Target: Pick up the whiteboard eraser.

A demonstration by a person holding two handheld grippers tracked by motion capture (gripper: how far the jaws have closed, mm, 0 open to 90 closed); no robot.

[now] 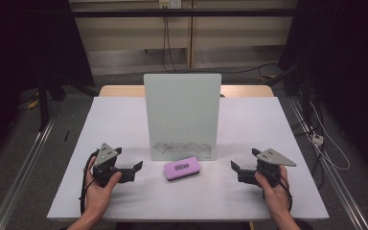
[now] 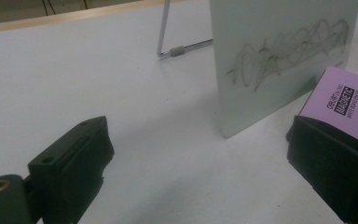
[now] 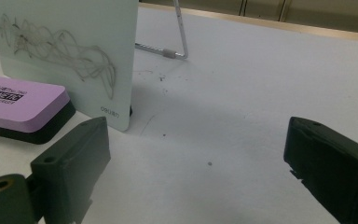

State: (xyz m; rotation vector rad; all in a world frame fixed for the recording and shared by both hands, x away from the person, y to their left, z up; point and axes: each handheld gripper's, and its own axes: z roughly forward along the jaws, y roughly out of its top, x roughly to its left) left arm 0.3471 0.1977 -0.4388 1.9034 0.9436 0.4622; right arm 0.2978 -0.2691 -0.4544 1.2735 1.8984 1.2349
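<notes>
In the high view, the flat purple rectangular eraser lies on the white tabletop at lower centre, between the released left claw and released right claw, just before the scribbled upright whiteboard.

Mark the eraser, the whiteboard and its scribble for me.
eraser (image 1: 182, 168): high view, middle of its purple top.
whiteboard (image 1: 182, 108): high view, blank middle of its face.
scribble (image 2: 284, 51): left gripper view, middle of the grey lines.
</notes>
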